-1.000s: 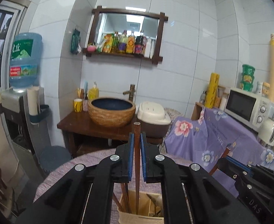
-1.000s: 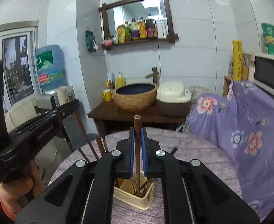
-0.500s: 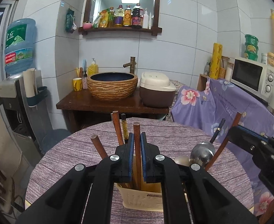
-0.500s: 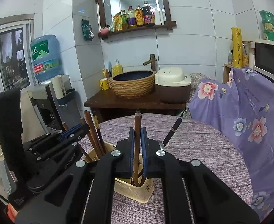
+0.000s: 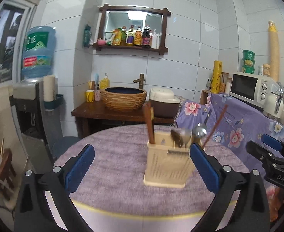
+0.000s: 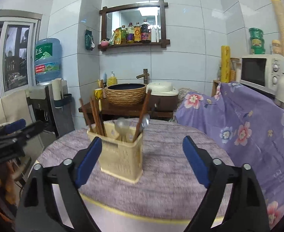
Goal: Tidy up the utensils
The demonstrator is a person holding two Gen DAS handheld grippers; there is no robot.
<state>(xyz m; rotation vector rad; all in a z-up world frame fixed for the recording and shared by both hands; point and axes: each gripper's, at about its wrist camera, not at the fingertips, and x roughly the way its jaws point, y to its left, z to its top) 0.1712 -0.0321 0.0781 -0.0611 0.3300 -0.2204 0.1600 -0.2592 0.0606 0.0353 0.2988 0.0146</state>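
A cream utensil holder stands on the round purple-clothed table. Brown chopsticks stand in its left part. Metal spoons and one slanted chopstick sit in its right part. My left gripper is drawn back from the holder with its jaws opening wide and nothing held. My right gripper is likewise back from the holder, its jaws opening and empty; it also shows at the right edge. The left gripper shows at the left edge.
Behind the table stands a dark wooden stand with a woven basin and a rice cooker. A water dispenser is at the left. A flowered cloth counter with a microwave runs along the right.
Both grippers were shut on a chopstick above the holder. Now both stand wide open and empty, pulled back and lower, and the chopsticks rest in the holder.
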